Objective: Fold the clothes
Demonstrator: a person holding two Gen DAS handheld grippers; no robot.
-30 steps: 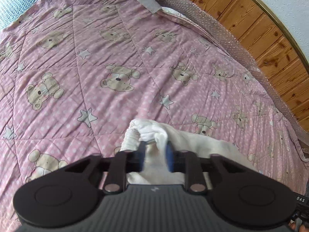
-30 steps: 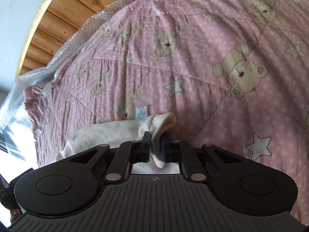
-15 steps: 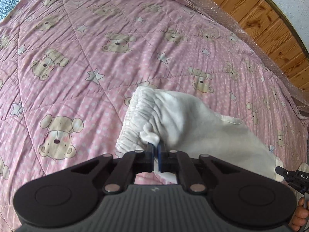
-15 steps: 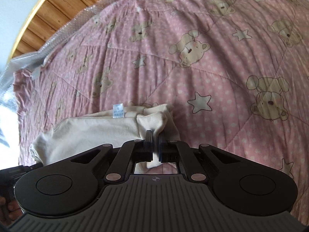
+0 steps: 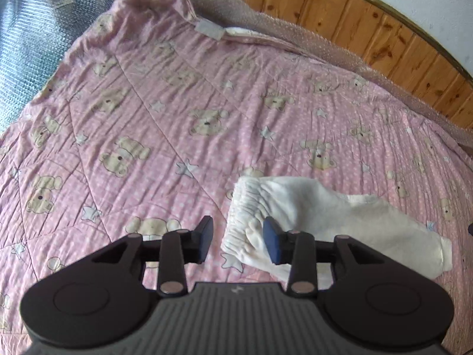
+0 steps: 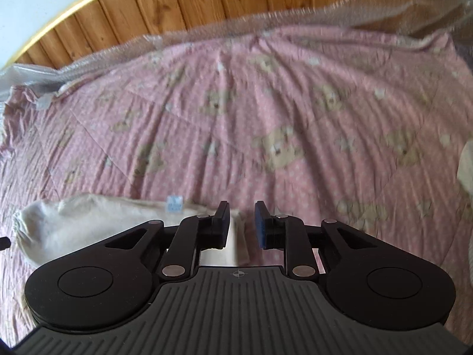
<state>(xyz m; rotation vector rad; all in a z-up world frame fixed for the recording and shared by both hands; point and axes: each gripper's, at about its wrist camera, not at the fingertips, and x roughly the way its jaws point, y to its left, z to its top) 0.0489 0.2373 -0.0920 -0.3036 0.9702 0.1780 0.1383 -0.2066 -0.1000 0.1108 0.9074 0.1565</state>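
Note:
A pair of small cream trousers (image 5: 319,216) lies folded lengthwise on the pink teddy-bear quilt (image 5: 177,112), its elastic waistband at the left in the left wrist view. My left gripper (image 5: 238,238) is open and empty, raised above the waistband. In the right wrist view the same trousers (image 6: 88,222) lie at the lower left, with a small blue label on them. My right gripper (image 6: 242,224) is open and empty above the leg end of the trousers.
The quilt (image 6: 266,118) covers the bed. Bubble wrap (image 5: 295,29) runs along its far edge, with a wooden panel wall (image 5: 369,29) behind. Another pale cloth item (image 6: 465,168) shows at the right edge of the right wrist view.
Both grippers have let go of the trousers, opened and lifted back. The trousers now lie flat on the quilt.

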